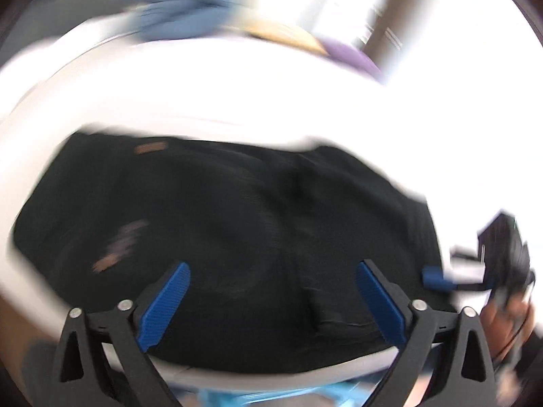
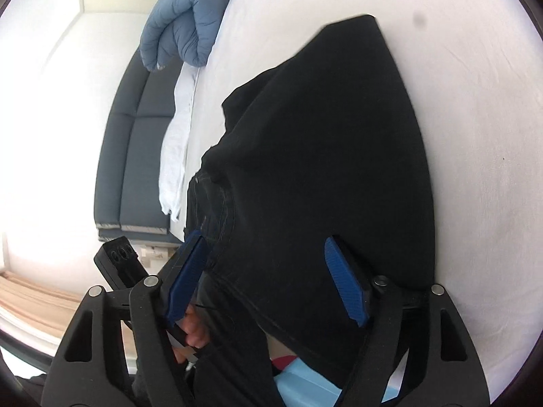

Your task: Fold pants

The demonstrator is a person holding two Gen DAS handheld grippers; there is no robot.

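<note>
1. Right now the black pants (image 2: 322, 142) lie folded on the white bed sheet (image 2: 475, 118), spread across the near part of the bed up to its edge.
2. Your left tongs (image 1: 273, 302) stand wide, the blue pads (image 1: 166, 302) clear of the cloth and nothing between them; that view is smeared with blur, so fine detail on the pants is lost.
3. Your right tongs (image 2: 264, 278) are parted, and the right wrist view shows dark cloth between the two pads without either pad pressing on it.
4. A hand (image 2: 197, 329) shows just below the left pad of the right tongs, partly hidden by the pants.
5. A blue quilted duvet (image 2: 186, 23) is bunched at the far edge of the bed, well apart from the pants.
6. A dark grey sofa (image 2: 135, 142) runs beside the bed, with the sheet's edge hanging between them.
</note>
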